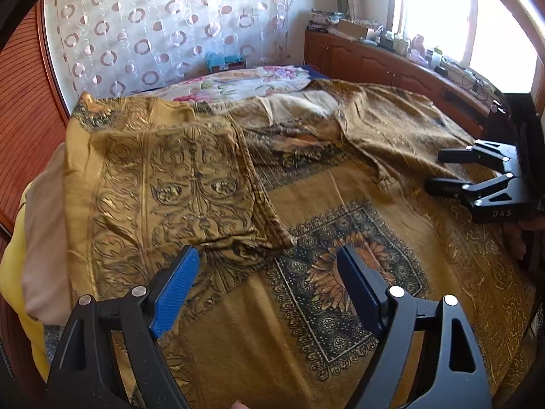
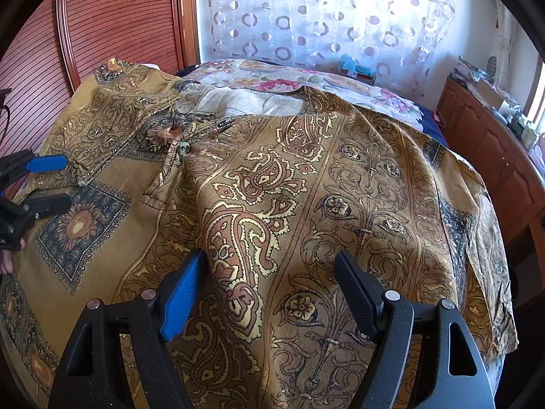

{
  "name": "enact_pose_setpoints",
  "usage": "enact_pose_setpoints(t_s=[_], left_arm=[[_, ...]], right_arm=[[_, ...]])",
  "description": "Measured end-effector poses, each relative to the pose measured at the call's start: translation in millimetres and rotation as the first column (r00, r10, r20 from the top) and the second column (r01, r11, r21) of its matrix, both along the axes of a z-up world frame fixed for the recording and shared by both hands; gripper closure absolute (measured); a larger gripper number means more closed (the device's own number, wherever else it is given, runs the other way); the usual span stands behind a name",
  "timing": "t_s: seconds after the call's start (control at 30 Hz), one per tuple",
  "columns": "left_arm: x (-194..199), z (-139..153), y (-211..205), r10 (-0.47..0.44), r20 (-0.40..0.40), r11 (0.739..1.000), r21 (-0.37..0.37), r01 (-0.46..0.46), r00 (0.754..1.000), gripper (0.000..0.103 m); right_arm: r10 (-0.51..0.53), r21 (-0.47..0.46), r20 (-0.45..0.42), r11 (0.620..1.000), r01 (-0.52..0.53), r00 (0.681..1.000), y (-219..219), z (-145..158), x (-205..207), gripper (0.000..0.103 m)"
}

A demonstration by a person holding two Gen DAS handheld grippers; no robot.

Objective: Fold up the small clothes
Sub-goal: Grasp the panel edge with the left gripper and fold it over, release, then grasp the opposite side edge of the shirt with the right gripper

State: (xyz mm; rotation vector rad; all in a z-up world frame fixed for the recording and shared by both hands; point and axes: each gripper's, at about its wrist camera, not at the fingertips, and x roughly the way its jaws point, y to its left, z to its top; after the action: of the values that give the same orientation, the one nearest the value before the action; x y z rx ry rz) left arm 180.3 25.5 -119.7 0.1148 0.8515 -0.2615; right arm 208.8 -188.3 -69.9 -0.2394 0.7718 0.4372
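Left gripper (image 1: 269, 269): jaws wide apart, holding nothing. The blue-padded finger (image 1: 175, 293) hangs just over the hem edge of a folded-over panel of the shirt (image 1: 177, 184); the other finger stands over the sunflower square (image 1: 344, 272) printed on the flat layer. Whether the pad touches the cloth cannot be told.

Right gripper (image 2: 272, 293): jaws likewise wide apart and empty, straddling a raised fold of the shirt's paisley panel (image 2: 259, 204). The cloth rises between the fingers; contact is not confirmed.

The garment is a mustard-gold printed shirt, spread across most of the bed (image 1: 238, 81). It is partly doubled over toward the bed's left side, with a button (image 2: 184, 148) and placket near the collar toward the far edge. The right-hand portion drapes down over the bed's right edge, next to the wooden cabinets (image 1: 374, 61).

Handling, as judged: thin, light woven cloth with a slight sheen, limp and likely somewhat slippery. It will sag and slide rather than hold a crease. A pinch on a hem, seam or sleeve edge should hold better than one on open fabric, where only the top layer may lift. The button calls for no special care.

Beyond the shirt lie a floral bedspread (image 2: 272, 81) and a circle-patterned curtain (image 2: 306, 17).
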Motion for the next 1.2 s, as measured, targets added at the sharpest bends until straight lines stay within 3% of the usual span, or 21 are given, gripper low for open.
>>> enact_pose_setpoints(t_s=[0.37, 0.6, 0.87, 1.0, 1.2], left_arm=[[5, -8, -3, 0.024, -0.036, 1.0, 0.012, -0.024, 0.999, 0.017], [5, -8, -3, 0.023, -0.036, 1.0, 0.014, -0.023, 0.999, 0.017], [5, -8, -3, 0.024, -0.036, 1.0, 0.012, -0.024, 0.999, 0.017], [5, -8, -3, 0.024, -0.036, 1.0, 0.012, -0.024, 0.999, 0.017], [5, -8, -3, 0.024, -0.036, 1.0, 0.012, -0.024, 0.999, 0.017]], right_arm=[[-0.009, 0.026, 0.02, 1.0, 0.008, 1.0, -14, 9, -6, 0.024], [-0.13, 0.072, 0.087, 0.99, 0.123, 0.988, -96, 41, -18, 0.024], [-0.336, 0.12, -0.017, 0.934, 0.335, 0.942, -226, 21, -11, 0.024], [-0.35, 0.186, -0.133, 0.91, 0.37, 0.927, -257, 3, -6, 0.028], [-0.344, 0.228, -0.207, 0.894, 0.387, 0.916, -275, -12, -4, 0.032]])
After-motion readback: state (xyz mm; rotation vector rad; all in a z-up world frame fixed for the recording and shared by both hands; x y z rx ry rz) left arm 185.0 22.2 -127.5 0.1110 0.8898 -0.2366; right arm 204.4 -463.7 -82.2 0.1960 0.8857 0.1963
